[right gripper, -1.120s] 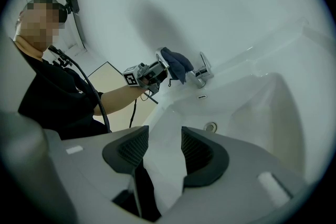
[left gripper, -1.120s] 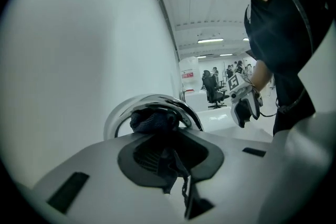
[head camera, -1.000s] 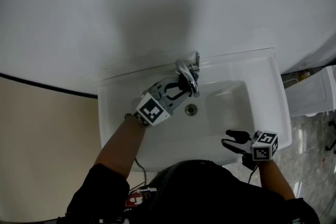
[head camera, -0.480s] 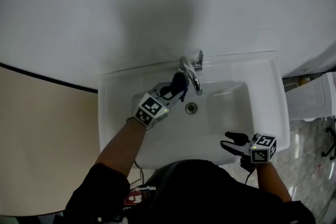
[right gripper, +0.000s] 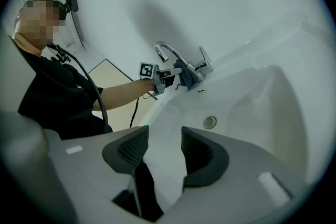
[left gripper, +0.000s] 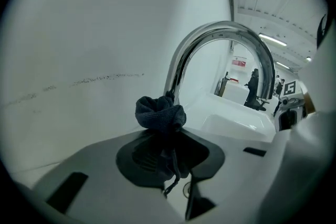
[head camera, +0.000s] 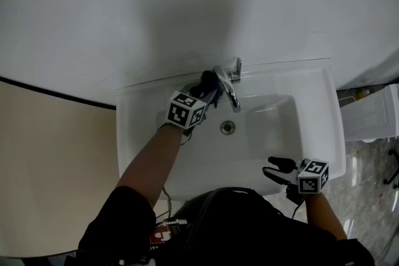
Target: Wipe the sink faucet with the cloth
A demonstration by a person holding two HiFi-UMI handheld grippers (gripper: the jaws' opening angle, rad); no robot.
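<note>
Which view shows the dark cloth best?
Left gripper view: the bunched dark blue cloth sits large and close, at the chrome faucet. Head and right gripper views show only a small distant patch.

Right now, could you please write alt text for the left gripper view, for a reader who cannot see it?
The left tongs grip a bunched dark blue cloth and hold it at the foot of a curved chrome faucet. A plain white wall fills the left side, and the white sink lies behind on the right.
</note>
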